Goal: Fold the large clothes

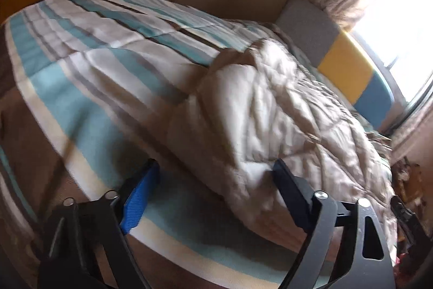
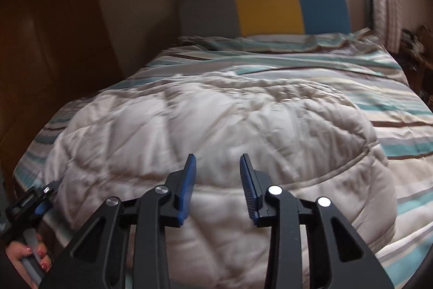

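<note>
Your left gripper [image 1: 213,175] is spread, empty, at the bed's [image 2: 400,126] near-left corner; your right gripper [image 2: 217,167], narrowly parted, hovers over the quilted garment [image 2: 205,121] heaped along the near edge.

A puffy beige quilted garment [image 2: 211,121] lies crumpled across the striped bedspread [image 2: 392,110].

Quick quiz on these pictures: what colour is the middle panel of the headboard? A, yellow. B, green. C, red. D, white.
A: the headboard runs grey, then yellow, then blue, with the yellow panel in the middle, behind the striped bedcover.
</note>
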{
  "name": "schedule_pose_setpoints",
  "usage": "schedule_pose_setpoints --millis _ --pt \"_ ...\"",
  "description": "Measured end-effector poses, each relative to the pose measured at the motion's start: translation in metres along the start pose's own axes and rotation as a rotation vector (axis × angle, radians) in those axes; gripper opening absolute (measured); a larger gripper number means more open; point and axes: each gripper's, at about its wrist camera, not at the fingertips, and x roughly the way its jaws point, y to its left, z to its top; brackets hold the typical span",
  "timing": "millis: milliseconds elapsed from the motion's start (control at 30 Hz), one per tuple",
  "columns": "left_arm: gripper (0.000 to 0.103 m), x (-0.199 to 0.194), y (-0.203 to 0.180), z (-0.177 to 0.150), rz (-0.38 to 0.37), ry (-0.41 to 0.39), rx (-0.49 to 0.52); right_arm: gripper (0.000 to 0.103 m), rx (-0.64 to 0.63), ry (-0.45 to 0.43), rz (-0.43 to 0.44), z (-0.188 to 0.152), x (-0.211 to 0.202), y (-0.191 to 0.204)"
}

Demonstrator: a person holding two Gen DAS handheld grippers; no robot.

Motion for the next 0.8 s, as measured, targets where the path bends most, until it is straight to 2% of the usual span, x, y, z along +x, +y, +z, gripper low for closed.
schedule_pose_setpoints --millis 67,133,167,233,333,433,533,600,667,733,800 --pt "0.081 0.0 -0.004 -0.005 -0.071 0.02 -0.027 0.029 -0.042 0.003 0.012 -0.002 0.005 0.012" --pt "0.081 0.002 -0.008 -0.011 -0.167 0.043 -0.072 0.029 -0.077 0.019 -0.011 -0.004 0.015 0.02" --pt "0.081 0.006 -0.011 -0.012 -0.191 0.056 -0.084 0.029 -0.079 0.034 -0.019 -0.005 0.022 0.019" --pt "0.081 0.013 -0.015 -0.012 -0.184 0.067 -0.083 0.029 -0.063 0.078 -0.026 -0.009 0.037 0.015" --pt "0.081 0.023 -0.018 -0.008 -0.18 0.036 -0.1 0.029 -0.073 0.135 -0.045 -0.02 0.058 0.014" --pt "0.081 0.03 -0.017 -0.004 -0.179 0.002 -0.148 0.029 -0.121 0.168 -0.072 -0.026 0.071 0.022" --pt "0.081 0.038 -0.017 -0.002 -0.2 -0.03 -0.239 0.029 -0.11 0.181 -0.061 -0.027 0.075 0.021" --pt "0.061 0.05 -0.016 0.001 -0.236 -0.013 -0.333 0.029 -0.099 0.179 -0.05 -0.028 0.076 0.02" --pt "0.041 0.055 -0.013 0.003 -0.22 -0.01 -0.41 0.029 -0.102 0.174 -0.053 -0.029 0.075 0.022" --pt "0.033 0.049 -0.02 0.007 -0.198 -0.037 -0.394 0.029 -0.103 0.17 -0.055 -0.03 0.074 0.022" --pt "0.027 0.036 -0.036 0.011 -0.186 -0.093 -0.303 0.029 -0.098 0.167 -0.054 -0.028 0.073 0.019"
